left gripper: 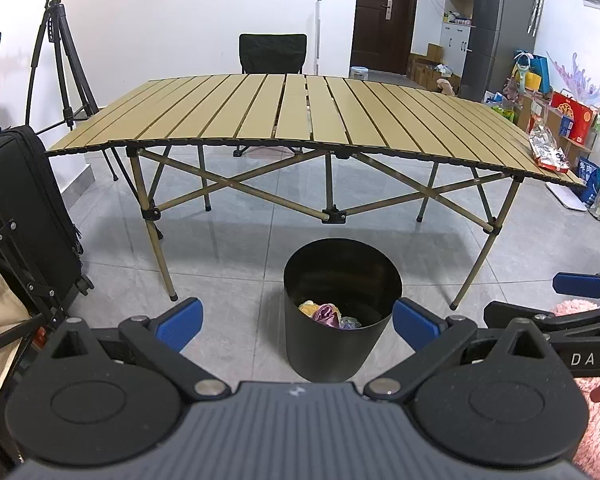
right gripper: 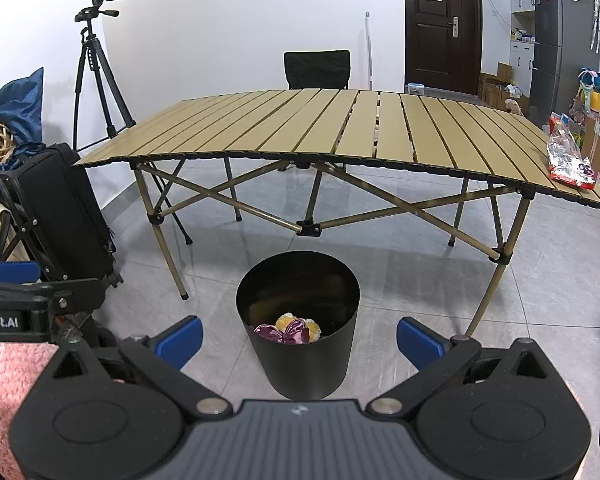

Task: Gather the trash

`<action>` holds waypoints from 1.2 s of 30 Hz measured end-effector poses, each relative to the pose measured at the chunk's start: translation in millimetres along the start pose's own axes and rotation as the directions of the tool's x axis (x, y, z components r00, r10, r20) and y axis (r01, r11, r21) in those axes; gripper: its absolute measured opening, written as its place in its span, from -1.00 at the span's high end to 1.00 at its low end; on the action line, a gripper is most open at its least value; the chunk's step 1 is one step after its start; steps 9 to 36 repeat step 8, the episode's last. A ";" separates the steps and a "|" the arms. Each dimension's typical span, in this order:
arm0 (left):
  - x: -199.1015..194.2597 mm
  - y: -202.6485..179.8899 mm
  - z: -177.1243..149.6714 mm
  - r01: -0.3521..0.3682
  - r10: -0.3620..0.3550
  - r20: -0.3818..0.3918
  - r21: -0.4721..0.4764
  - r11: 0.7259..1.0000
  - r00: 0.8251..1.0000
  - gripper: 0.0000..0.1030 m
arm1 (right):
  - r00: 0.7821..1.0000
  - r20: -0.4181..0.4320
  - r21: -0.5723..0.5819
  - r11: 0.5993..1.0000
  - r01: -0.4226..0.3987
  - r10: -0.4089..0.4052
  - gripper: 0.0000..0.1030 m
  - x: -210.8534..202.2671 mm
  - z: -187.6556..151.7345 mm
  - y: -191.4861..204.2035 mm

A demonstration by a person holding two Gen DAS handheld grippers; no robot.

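A black round bin [left gripper: 342, 354] [right gripper: 298, 364] stands on the grey tiled floor in front of the folding table, holding crumpled purple and yellow wrappers [left gripper: 328, 314] [right gripper: 290, 328]. A silver and red snack bag [left gripper: 548, 150] [right gripper: 568, 156] lies on the right end of the slatted tan table [left gripper: 260, 112] [right gripper: 300, 124]. My left gripper [left gripper: 298, 322] hangs open above the bin's near side, nothing between its blue pads. My right gripper [right gripper: 299, 340] is also open and empty over the bin. Each gripper shows at the edge of the other's view.
A black suitcase [left gripper: 28, 200] [right gripper: 66, 208] on a folding cart stands at the left. A camera tripod [left gripper: 60, 52] [right gripper: 96, 68] is behind it, a black chair [left gripper: 272, 54] [right gripper: 316, 64] behind the table. Bags and boxes [left gripper: 568, 116] crowd the right wall. A pink fluffy sleeve [right gripper: 12, 376] is at the lower left.
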State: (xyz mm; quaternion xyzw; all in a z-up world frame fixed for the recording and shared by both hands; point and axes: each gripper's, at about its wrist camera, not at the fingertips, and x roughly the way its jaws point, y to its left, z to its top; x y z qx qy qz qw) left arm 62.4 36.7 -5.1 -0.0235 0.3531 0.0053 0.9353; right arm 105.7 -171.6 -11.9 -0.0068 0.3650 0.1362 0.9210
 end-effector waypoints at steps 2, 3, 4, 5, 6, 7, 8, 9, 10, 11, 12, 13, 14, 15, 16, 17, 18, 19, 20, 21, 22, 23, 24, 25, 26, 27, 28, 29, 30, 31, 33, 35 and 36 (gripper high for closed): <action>-0.3 -0.4 0.1 0.000 0.000 0.002 0.001 1.000 1.000 -1.00 | 1.000 0.000 0.000 1.000 0.000 0.000 -1.00 -0.1 0.0 -0.2; -0.3 -0.5 0.0 0.002 -0.002 0.002 0.000 1.000 1.000 -1.00 | 1.000 0.000 0.000 1.000 0.000 0.000 -1.00 0.2 0.0 0.3; -0.2 -0.7 -0.2 0.002 -0.002 0.004 0.000 1.000 1.000 -1.00 | 1.000 0.000 0.000 1.000 0.001 -0.001 -1.00 0.1 0.0 0.2; 0.1 -0.7 -0.2 -0.001 0.001 0.004 0.001 1.000 1.000 -1.00 | 1.000 0.000 0.000 1.000 0.001 -0.001 -1.00 0.1 0.0 -0.1; 0.3 -1.1 -0.3 -0.006 0.006 0.004 0.001 1.000 1.000 -1.00 | 1.000 -0.001 0.000 1.000 0.000 0.000 -1.00 0.2 0.0 0.2; 0.6 -1.1 -0.5 -0.007 0.007 0.004 0.000 1.000 1.000 -1.00 | 1.000 -0.001 0.000 1.000 0.000 0.000 -1.00 0.4 0.0 -0.1; 1.0 -0.9 -0.5 -0.004 0.004 0.004 0.000 1.000 1.000 -1.00 | 1.000 -0.003 -0.001 1.000 0.001 -0.001 -1.00 0.9 -0.2 -0.6; 1.0 -0.9 -0.5 -0.004 0.004 0.004 0.000 1.000 1.000 -1.00 | 1.000 -0.003 -0.001 1.000 0.001 -0.001 -1.00 0.9 -0.2 -0.6; 1.0 -0.9 -0.5 -0.004 0.004 0.004 0.000 1.000 1.000 -1.00 | 1.000 -0.003 -0.001 1.000 0.001 -0.001 -1.00 0.9 -0.2 -0.6; 1.0 -0.9 -0.5 -0.004 0.004 0.004 0.000 1.000 1.000 -1.00 | 1.000 -0.003 -0.001 1.000 0.001 -0.001 -1.00 0.9 -0.2 -0.6; 1.0 -0.9 -0.5 -0.004 0.004 0.004 0.000 1.000 1.000 -1.00 | 1.000 -0.003 -0.001 1.000 0.001 -0.001 -1.00 0.9 -0.2 -0.6; 1.0 -0.9 -0.5 -0.004 0.004 0.004 0.000 1.000 1.000 -1.00 | 1.000 -0.003 -0.001 1.000 0.001 -0.001 -1.00 0.9 -0.2 -0.6; 1.0 -0.9 -0.5 -0.004 0.004 0.004 0.000 1.000 1.000 -1.00 | 1.000 -0.003 -0.001 1.000 0.001 -0.001 -1.00 0.9 -0.2 -0.6; 1.0 -0.9 -0.5 -0.004 0.004 0.004 0.000 1.000 1.000 -1.00 | 1.000 -0.003 -0.001 1.000 0.001 -0.001 -1.00 0.9 -0.2 -0.6; 1.0 -0.9 -0.5 -0.004 0.004 0.004 0.000 1.000 1.000 -1.00 | 1.000 -0.003 -0.001 1.000 0.001 -0.001 -1.00 0.9 -0.2 -0.6; 1.0 -0.9 -0.5 -0.004 0.004 0.004 0.000 1.000 1.000 -1.00 | 1.000 -0.003 -0.001 1.000 0.001 -0.001 -1.00 0.9 -0.2 -0.6; 1.0 -0.9 -0.5 -0.004 0.004 0.004 0.000 1.000 1.000 -1.00 | 1.000 -0.003 -0.001 1.000 0.001 -0.001 -1.00 0.9 -0.2 -0.6; 1.0 -0.9 -0.5 -0.004 0.004 0.004 0.000 1.000 1.000 -1.00 | 1.000 -0.003 -0.001 1.000 0.001 -0.001 -1.00 0.9 -0.2 -0.6; 1.0 -0.9 -0.5 -0.004 0.004 0.004 0.000 1.000 1.000 -1.00 | 1.000 -0.003 -0.001 1.000 0.001 -0.001 -1.00 0.9 -0.2 -0.6; 1.0 -0.9 -0.5 -0.004 0.004 0.004 0.000 1.000 1.000 -1.00 | 1.000 -0.003 -0.001 1.000 0.001 -0.001 -1.00 0.9 -0.2 -0.6; 1.0 -0.9 -0.5 -0.004 0.004 0.004 0.000 1.000 1.000 -1.00 | 1.000 -0.003 -0.001 1.000 0.001 -0.001 -1.00 0.9 -0.2 -0.6; 1.0 -0.9 -0.5 -0.004 0.004 0.004 0.000 1.000 1.000 -1.00 | 1.000 -0.003 -0.001 1.000 0.001 -0.001 -1.00 0.9 -0.2 -0.6; 1.0 -0.9 -0.5 -0.004 0.004 0.004 0.000 1.000 1.000 -1.00 | 1.000 -0.003 -0.001 1.000 0.001 -0.001 -1.00 0.9 -0.2 -0.6; 1.0 -0.9 -0.5 -0.004 0.004 0.004 0.000 1.000 1.000 -1.00 | 1.000 -0.003 -0.001 1.000 0.001 -0.001 -1.00 0.9 -0.2 -0.6; 1.0 -0.9 -0.5 -0.004 0.004 0.004 0.000 1.000 1.000 -1.00 | 1.000 -0.003 -0.001 1.000 0.001 -0.001 -1.00 0.9 -0.2 -0.6; 1.0 -0.9 -0.5 -0.004 0.004 0.004 0.000 1.000 1.000 -1.00 | 1.000 -0.003 -0.001 1.000 0.001 -0.001 -1.00 0.9 -0.2 -0.6; 1.0 -0.9 -0.5 -0.004 0.004 0.004 0.000 1.000 1.000 -1.00 | 1.000 -0.003 -0.001 1.000 0.001 -0.001 -1.00 0.9 -0.2 -0.6; 1.0 -0.9 -0.5 -0.004 0.004 0.004 0.000 1.000 1.000 -1.00 | 1.000 -0.003 -0.001 1.000 0.001 -0.001 -1.00 0.9 -0.2 -0.6; 1.0 -0.9 -0.5 -0.004 0.004 0.004 0.000 1.000 1.000 -1.00 | 1.000 -0.003 -0.001 1.000 0.001 -0.001 -1.00 0.9 -0.2 -0.6; 1.0 -0.9 -0.5 -0.004 0.004 0.004 0.000 1.000 1.000 -1.00 | 1.000 -0.003 -0.001 1.000 0.001 -0.001 -1.00 0.9 -0.2 -0.6; 1.0 -0.9 -0.5 -0.004 0.004 0.004 0.000 1.000 1.000 -1.00 | 1.000 -0.003 -0.001 1.000 0.001 -0.001 -1.00 0.9 -0.2 -0.6; 1.0 -0.9 -0.5 -0.004 0.004 0.004 0.000 1.000 1.000 -1.00 | 1.000 -0.003 -0.001 1.000 0.001 -0.001 -1.00 0.9 -0.2 -0.6; 1.0 -0.9 -0.5 -0.004 0.004 0.004 0.000 1.000 1.000 -1.00 | 1.000 -0.003 -0.001 1.000 0.001 -0.001 -1.00 0.9 -0.2 -0.6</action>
